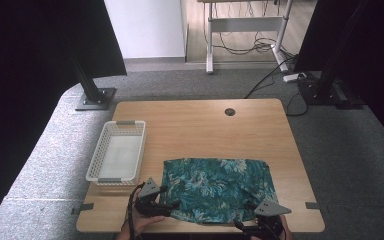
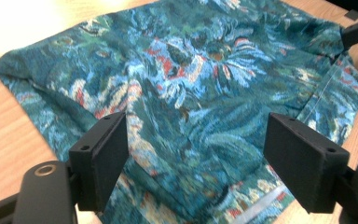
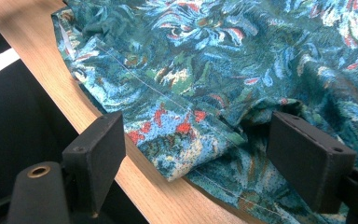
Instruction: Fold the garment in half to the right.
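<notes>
High view: we see the teal floral cloth [image 1: 215, 189] spread flat on the near half of the tabletop [image 1: 200, 125], its near edge running along the tabletop's front edge, prob. so both near corners are within easy reach.
Cloth, left gripper view: laid mostly flat w/ a few soft creases; hem runs near the bottom of the view, between our jaws.
Cloth, right gripper view: near corner is folded over on itself, right at the tabletop's edge, stitched hem showing.
Left gripper [image 1: 166, 205]: at the cloth's near-left corner, jaws wide apart w/ fabric between them, nothing pinched yet; we judge it's lined up to nip that corner.
Right gripper [image 1: 259, 226]: at the near-right corner, jaws also apart, straddling the folded corner, not clamped.
Why both at corners: we judge a two-corner hold lets us lift or fold the cloth evenly, w/o bunching.
White basket [image 1: 117, 156]: left of the cloth, just apart from it, empty; likely where the cloth goes once folded.
Risk: the doubled right corner may give an uneven pinch.
</notes>
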`<move>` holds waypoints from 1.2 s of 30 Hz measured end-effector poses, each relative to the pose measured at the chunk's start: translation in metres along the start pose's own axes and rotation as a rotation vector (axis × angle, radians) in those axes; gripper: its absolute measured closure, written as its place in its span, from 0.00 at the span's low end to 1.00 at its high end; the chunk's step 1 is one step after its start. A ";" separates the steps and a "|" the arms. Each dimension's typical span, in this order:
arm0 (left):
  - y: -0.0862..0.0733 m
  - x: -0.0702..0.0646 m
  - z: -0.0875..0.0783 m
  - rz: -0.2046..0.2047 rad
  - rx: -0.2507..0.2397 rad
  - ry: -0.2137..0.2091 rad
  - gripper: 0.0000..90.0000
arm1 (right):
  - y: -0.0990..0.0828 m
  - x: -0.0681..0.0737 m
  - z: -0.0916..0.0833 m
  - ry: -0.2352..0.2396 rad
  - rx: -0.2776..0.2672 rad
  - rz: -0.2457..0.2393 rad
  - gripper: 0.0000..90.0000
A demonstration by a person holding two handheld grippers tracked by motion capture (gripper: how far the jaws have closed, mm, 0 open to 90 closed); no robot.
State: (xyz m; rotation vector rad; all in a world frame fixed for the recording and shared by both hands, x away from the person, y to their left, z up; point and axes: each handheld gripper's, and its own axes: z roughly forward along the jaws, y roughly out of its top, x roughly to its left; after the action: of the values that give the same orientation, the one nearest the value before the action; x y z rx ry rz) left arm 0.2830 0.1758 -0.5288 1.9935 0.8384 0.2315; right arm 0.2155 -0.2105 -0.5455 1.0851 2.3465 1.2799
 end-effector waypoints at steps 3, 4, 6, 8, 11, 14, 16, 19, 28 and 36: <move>0.002 0.004 0.004 0.013 0.002 -0.003 0.24 | 0.000 -0.001 0.001 0.006 0.004 0.000 0.22; 0.003 0.006 0.005 0.012 0.008 -0.002 0.23 | 0.000 -0.001 0.001 0.007 0.005 -0.001 0.22; 0.004 0.009 0.009 0.005 0.014 0.000 0.23 | 0.001 0.000 0.002 0.013 0.003 0.004 0.22; 0.005 0.012 0.013 -0.002 0.025 0.003 0.23 | 0.002 0.001 0.004 0.020 0.002 0.001 0.22; 0.006 0.015 0.020 -0.009 0.037 0.002 0.23 | 0.007 0.003 0.009 0.033 0.003 -0.008 0.22; 0.009 0.017 0.025 -0.005 0.044 0.001 0.23 | 0.012 0.005 0.015 0.047 0.005 -0.020 0.21; 0.011 0.018 0.028 0.005 0.052 0.013 0.23 | 0.015 0.006 0.019 0.053 0.003 -0.020 0.21; 0.014 0.021 0.029 0.001 0.043 0.018 0.23 | 0.017 0.005 0.022 0.057 0.004 -0.019 0.21; 0.021 0.027 0.031 -0.007 0.020 0.040 0.23 | 0.021 0.006 0.022 0.061 -0.017 -0.005 0.22; 0.026 0.038 0.043 -0.015 0.031 0.066 0.23 | 0.038 0.016 0.035 0.070 -0.023 -0.021 0.21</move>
State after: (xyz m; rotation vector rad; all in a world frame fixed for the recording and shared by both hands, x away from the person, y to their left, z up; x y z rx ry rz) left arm 0.3434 0.1622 -0.5375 2.0165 0.9041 0.2788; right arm 0.2418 -0.1646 -0.5333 1.0215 2.3812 1.3548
